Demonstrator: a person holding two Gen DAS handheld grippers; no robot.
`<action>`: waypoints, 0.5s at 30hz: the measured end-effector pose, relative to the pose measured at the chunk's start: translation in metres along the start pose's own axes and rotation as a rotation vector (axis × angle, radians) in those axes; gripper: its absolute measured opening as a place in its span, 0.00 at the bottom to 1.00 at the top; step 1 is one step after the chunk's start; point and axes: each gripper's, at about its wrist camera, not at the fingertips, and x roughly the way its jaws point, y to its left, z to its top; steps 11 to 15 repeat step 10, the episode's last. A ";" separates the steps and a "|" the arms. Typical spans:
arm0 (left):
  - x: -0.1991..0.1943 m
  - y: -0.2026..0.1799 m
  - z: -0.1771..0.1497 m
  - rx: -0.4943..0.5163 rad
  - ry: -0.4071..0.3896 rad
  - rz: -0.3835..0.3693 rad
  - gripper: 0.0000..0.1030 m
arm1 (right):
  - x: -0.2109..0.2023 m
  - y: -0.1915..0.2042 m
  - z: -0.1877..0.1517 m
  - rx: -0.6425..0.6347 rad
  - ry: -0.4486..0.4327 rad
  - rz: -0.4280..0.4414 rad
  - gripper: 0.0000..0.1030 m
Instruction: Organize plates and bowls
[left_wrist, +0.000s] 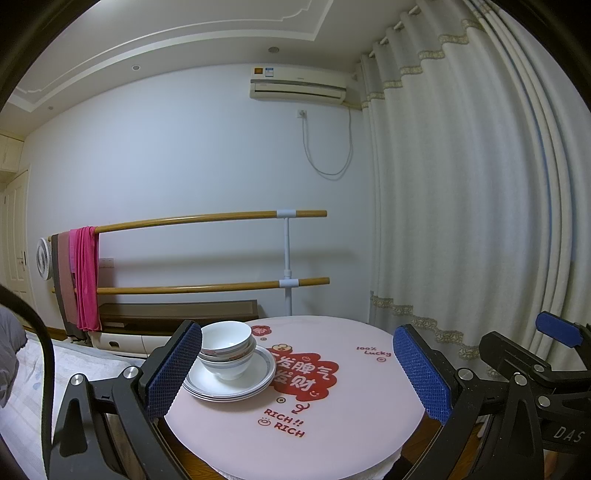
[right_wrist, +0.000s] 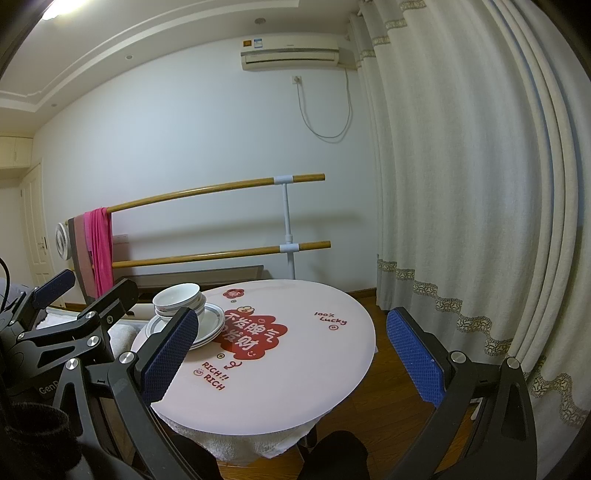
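Note:
White bowls (left_wrist: 227, 350) nested together stand on a stack of white, grey-rimmed plates (left_wrist: 236, 384) at the left side of a round pink table (left_wrist: 332, 424). My left gripper (left_wrist: 297, 373) is open above the table's near half, its left finger pad (left_wrist: 173, 369) just in front of the stack's left edge. In the right wrist view the bowls (right_wrist: 177, 297) and plates (right_wrist: 210, 321) sit far left on the table (right_wrist: 295, 369). My right gripper (right_wrist: 291, 352) is open over the table with nothing between its fingers; its left pad (right_wrist: 170, 354) overlaps the plates.
A wooden two-bar rail (left_wrist: 207, 251) with pink and brown cloths (left_wrist: 86, 280) stands behind the table by the wall. White curtains (left_wrist: 461, 184) hang on the right. A bed (left_wrist: 33, 387) lies left. The other gripper (left_wrist: 554, 373) shows at right. Wood floor (right_wrist: 388, 406) surrounds the table.

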 end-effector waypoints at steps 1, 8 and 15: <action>0.000 0.000 0.000 0.000 0.001 0.001 0.99 | 0.001 0.000 0.000 0.000 0.000 0.000 1.00; 0.000 0.001 -0.001 0.002 0.002 0.002 0.99 | 0.000 0.000 0.000 0.001 0.001 0.001 1.00; 0.000 0.000 -0.001 0.002 0.005 0.005 0.99 | -0.001 -0.001 -0.001 0.002 0.002 0.002 1.00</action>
